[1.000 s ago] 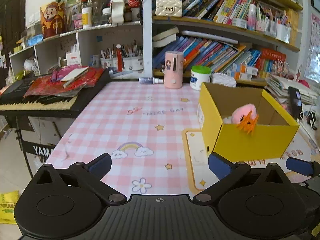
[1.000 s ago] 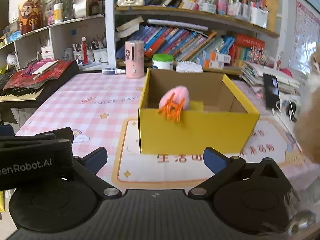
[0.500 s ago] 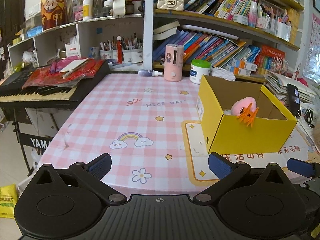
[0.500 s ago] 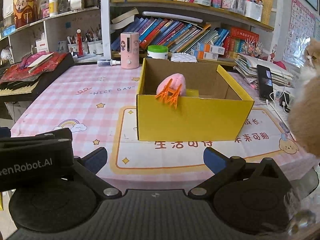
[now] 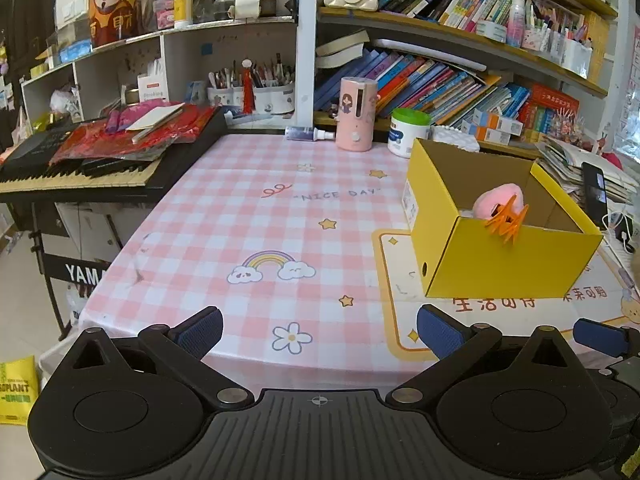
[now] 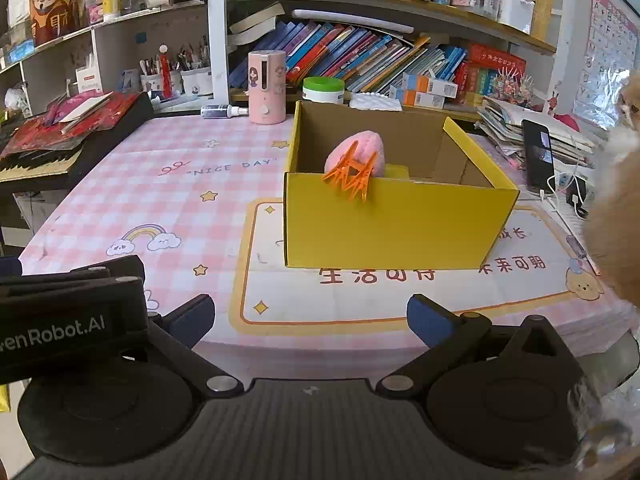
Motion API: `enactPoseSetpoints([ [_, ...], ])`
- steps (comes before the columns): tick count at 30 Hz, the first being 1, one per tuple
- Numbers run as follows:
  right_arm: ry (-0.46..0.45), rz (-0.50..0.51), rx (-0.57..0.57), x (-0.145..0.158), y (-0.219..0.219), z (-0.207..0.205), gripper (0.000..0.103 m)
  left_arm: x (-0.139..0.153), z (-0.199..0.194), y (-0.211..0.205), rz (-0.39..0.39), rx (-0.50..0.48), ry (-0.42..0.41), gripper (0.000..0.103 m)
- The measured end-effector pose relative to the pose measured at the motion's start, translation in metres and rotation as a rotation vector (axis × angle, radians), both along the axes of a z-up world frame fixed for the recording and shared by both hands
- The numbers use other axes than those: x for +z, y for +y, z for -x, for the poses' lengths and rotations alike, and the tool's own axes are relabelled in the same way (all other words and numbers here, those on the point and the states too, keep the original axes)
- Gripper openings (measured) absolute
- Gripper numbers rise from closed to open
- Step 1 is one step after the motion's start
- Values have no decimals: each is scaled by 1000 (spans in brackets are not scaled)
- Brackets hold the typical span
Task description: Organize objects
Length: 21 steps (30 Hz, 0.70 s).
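Gaping empty, both hand-held grippers, left [image 5: 318,326] and right [image 6: 310,312], well short of yellow box [image 6: 396,220].

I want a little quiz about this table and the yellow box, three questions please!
1. True or false: the orange clips are clipped onto the front wall of the yellow box.
2. What colour is the fluffy thing inside the box: A blue, B pink, C green?
3. Fill in: both the left tool and the right tool are ____ and hold nothing.

Key: 1 true. 2 B. 3 open.
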State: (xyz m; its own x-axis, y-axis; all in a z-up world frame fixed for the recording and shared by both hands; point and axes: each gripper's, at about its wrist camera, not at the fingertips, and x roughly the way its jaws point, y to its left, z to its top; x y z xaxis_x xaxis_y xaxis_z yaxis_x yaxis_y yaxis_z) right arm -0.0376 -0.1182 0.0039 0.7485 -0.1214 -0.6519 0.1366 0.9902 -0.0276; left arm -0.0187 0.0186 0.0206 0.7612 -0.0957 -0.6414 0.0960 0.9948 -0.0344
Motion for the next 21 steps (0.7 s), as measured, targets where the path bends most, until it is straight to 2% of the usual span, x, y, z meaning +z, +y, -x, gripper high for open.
enactPoseSetpoints([
  [21, 12, 4, -8, -3, -2, 8, 103, -2, 6, -4, 0, -14, 14, 103],
])
